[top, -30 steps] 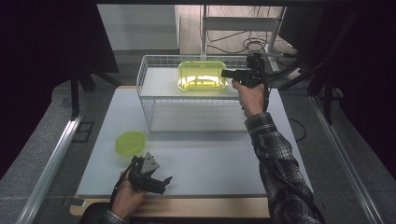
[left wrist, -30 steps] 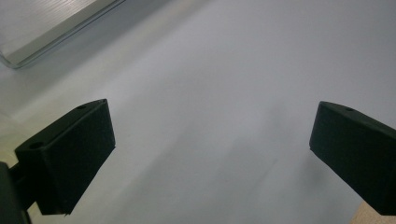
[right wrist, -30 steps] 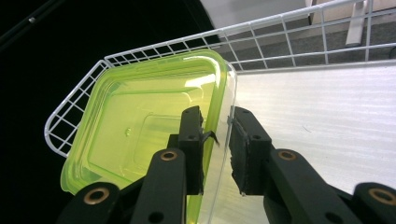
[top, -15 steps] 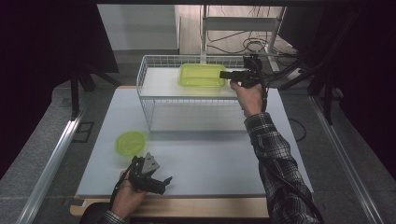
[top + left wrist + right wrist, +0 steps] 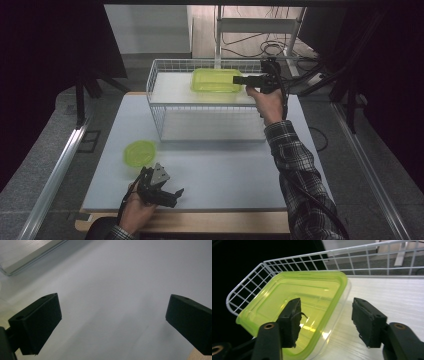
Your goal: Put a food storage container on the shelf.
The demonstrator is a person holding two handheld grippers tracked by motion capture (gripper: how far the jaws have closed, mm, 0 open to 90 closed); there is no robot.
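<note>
A yellow-green clear plastic container (image 5: 216, 80) lies inside the white wire basket (image 5: 155, 75) at the back of the table. My right gripper (image 5: 239, 80) reaches it from the right and is open. In the right gripper view its left jaw stands inside the container (image 5: 294, 295) and its right jaw outside, with the near wall between them untouched by either pad. A round green lid (image 5: 139, 152) lies on the white mat at the front left. My left gripper (image 5: 172, 195) rests open on the mat just right of the lid, and nothing sits between its jaws (image 5: 112, 307).
The basket's wire wall (image 5: 244, 282) rises behind and left of the container, on a pale wooden shelf (image 5: 392, 297). The white mat (image 5: 225, 165) stretches between basket and front edge. Metal rails run along both sides of the table, and cables lie on the floor behind.
The container went from tilted and bright to lying flat in the basket. The right gripper edged slightly left. The left gripper stayed still.
</note>
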